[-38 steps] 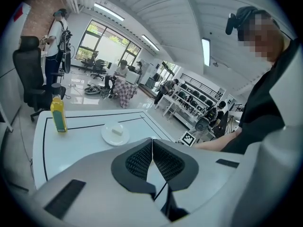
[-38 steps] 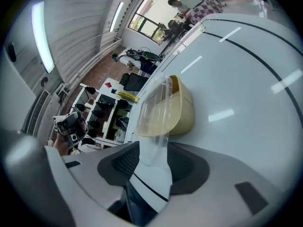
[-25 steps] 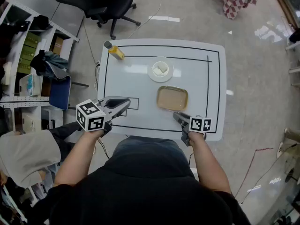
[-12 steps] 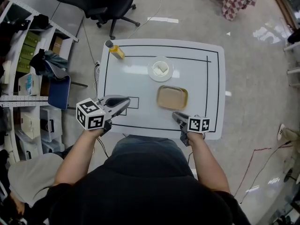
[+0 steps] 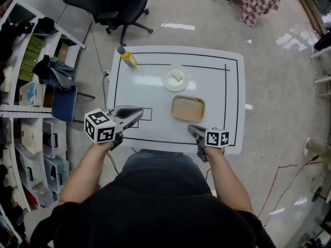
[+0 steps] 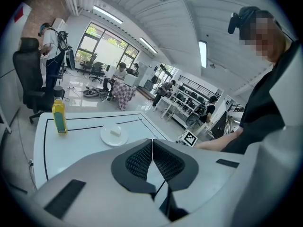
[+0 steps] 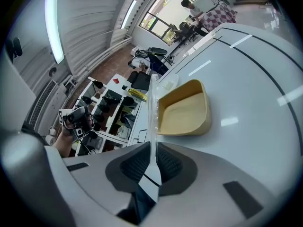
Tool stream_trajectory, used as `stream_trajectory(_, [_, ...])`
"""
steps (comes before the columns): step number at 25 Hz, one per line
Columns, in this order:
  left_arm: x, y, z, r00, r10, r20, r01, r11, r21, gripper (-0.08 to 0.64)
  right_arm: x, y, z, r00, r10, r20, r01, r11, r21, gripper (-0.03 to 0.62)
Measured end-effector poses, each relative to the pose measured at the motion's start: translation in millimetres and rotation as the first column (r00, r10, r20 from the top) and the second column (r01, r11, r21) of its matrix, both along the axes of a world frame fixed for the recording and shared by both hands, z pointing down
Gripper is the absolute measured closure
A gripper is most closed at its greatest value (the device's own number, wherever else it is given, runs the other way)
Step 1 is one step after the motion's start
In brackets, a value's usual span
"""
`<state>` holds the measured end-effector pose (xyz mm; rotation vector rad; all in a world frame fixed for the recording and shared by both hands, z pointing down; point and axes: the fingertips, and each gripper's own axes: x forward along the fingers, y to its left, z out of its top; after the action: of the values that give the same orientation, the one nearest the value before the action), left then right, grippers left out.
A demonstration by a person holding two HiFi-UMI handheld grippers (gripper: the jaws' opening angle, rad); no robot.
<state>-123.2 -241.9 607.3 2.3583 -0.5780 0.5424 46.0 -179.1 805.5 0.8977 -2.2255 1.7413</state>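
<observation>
Worktop (image 5: pixel 231 102): white, with a black border line. Left gripper (image 6: pixel 152 143) hovers over the near-left corner, jaws pressed together on nothing, well apart from everything else. Bottle (image 5: pixel 127 58) of yellow liquid stands upright at the far-left corner. Plate (image 5: pixel 176 78) with a small white piece on it sits mid-worktop toward the far edge. Tan box (image 5: pixel 187 108) lies just nearer than the plate, open, with nothing visible inside.

Right gripper (image 7: pixel 154 157) is at the near edge, right of centre, tips just short of the box's near side. It pinches a thin clear lid (image 7: pixel 152 112) by one edge. The lid runs edge-on from the jaws toward the box. I can't tell whether its far end touches the box rim.

My read on the hold:
- The lid looks thin and flexible, gripped at one edge only. The pinch should be deep on the pads and firm, or the lid may pivot or slip.
- Move it slowly with no wrist flicks, since a long unsupported sheet will wobble.
- Clear plastic on white is hard to see from above, so judge its position by the box rim and the border line, not by the lid's outline.
- The box looks light, so any snag of the lid on its rim could drag it. The left gripper is free to steady it if needed.
</observation>
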Motion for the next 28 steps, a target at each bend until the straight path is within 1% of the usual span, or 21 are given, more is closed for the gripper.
stream_trajectory(8, [3,15,-10,1.000,0.011,-0.004,-0.011,1.000,0.001,0.535,3,10,-15,1.000,-0.023,-0.020,0.024,0.999,0.028,0.545])
stream_trajectory(13, [2,21,-21,1.000,0.005,-0.008,-0.005,1.000,0.023,0.535,7,12,-28,0.999,-0.023,-0.027,0.025,0.998,0.051,0.545])
stream_trajectory(21, [4,31,-33,1.000,-0.007,-0.027,0.009,0.998,0.054,0.535,19,15,-54,1.000,-0.001,-0.028,0.004,0.995,0.096,0.546])
stream_trajectory(28, [6,40,-40,0.999,-0.015,-0.037,0.018,0.998,0.068,0.535,37,17,-75,0.998,0.037,-0.044,-0.031,0.991,0.130,0.546])
